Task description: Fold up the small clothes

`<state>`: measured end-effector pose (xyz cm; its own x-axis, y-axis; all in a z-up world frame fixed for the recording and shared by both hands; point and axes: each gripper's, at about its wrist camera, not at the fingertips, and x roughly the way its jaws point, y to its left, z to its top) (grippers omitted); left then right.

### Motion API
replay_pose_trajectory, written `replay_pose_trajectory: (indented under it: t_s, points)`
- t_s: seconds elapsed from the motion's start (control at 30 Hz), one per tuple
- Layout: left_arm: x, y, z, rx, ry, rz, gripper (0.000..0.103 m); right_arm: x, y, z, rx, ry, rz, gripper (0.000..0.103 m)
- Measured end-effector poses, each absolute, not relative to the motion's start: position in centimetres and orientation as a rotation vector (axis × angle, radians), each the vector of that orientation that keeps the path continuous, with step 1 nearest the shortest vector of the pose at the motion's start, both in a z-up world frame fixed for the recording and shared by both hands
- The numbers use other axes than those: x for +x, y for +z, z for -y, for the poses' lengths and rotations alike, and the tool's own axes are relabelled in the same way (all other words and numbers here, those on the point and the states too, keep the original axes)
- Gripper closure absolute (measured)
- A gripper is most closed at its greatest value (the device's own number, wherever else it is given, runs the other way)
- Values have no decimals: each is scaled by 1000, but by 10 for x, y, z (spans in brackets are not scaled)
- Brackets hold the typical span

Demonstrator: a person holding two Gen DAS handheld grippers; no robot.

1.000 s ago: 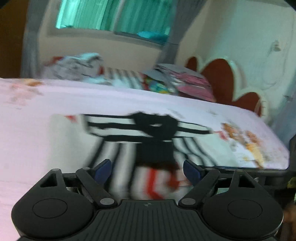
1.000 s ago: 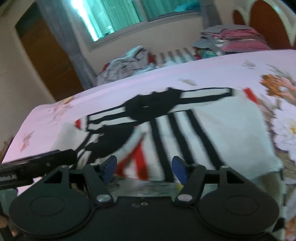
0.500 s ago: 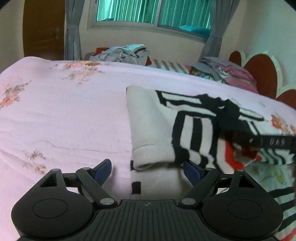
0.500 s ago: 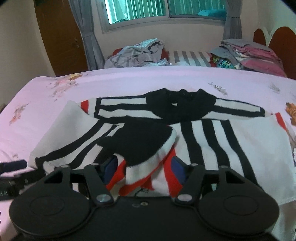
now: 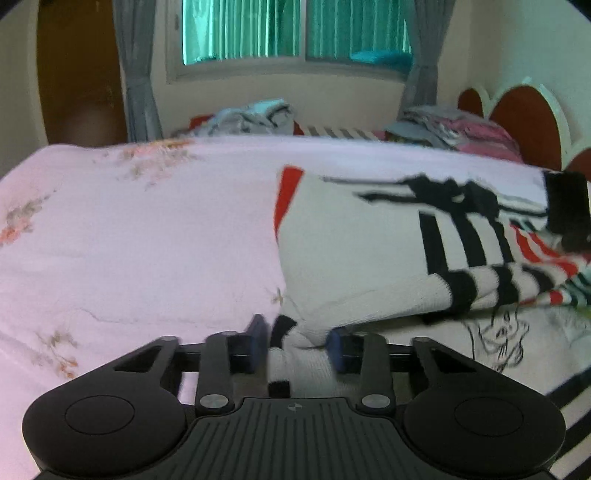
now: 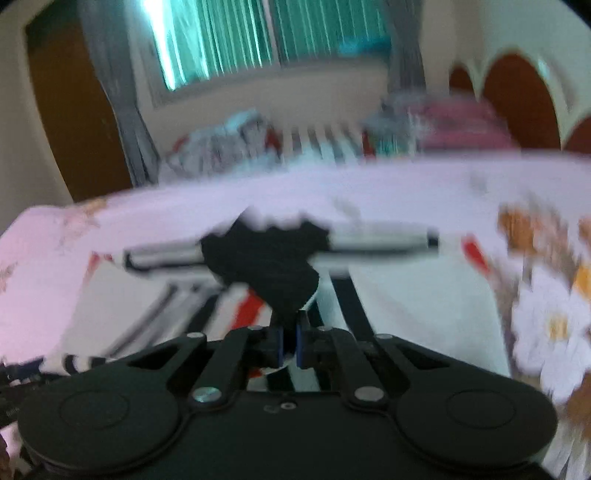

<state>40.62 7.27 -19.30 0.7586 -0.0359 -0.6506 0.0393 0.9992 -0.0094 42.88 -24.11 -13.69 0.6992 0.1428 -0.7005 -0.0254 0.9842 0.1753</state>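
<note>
A small sweater (image 5: pixel 354 236), white with black stripes, a black collar and red trim, is spread on the sheet (image 5: pixel 129 240) of a bed, toward the right half of the left wrist view. Its near edge is folded into a thick white roll, crossed by black bands. In the right wrist view, which is blurred, the sweater (image 6: pixel 406 295) is seen head-on, with the collar at the far edge and both sleeves stretched sideways.

The left gripper (image 5: pixel 295 343) is closed on the near left corner of the sweater; the blue pads (image 5: pixel 255 341) press a bunched white-and-black fold from both sides, the jaws having just closed on it. The right gripper (image 6: pixel 290 345) is clamped on a black flap of the sweater, which rises as a peak from the nearly touching pads (image 6: pixel 280 343); its jaws have likewise just closed, with fabric between them.

The sheet is pink with floral prints. Behind the bed lie a heap of clothes (image 5: pixel 255 118) and a folded stack (image 5: pixel 450 125). A curtained window (image 5: pixel 295 33), a brown door (image 5: pixel 77 74) and a scalloped headboard (image 5: pixel 524 122) are seen behind.
</note>
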Motion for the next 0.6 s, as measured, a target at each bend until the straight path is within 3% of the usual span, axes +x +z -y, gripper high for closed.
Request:
replay_pose_trajectory:
  t_s: [0.07,0.2,0.23,0.4,0.5,0.6]
  points:
    - [406,-191,-79,-46,-33,-709,71,425,-142,247,188,97,-802,90]
    - [405,-192,-95,-161,-13,-717,71,421,-144,264,270,67,-793,58]
    - [404,-194,-99,-201,-8,-720,71,422,-145,267,281,66,-795,56]
    - [404,-205,-114,-406,18,-729,71,420,-151,276,329,47,-812,60]
    - [408,-207,-115,-449,20,-742,71,419,-153,285,341,18,-813,96]
    - [409,-208,-112,-438,20,-748,71,413,-143,281,266,21,-757,96]
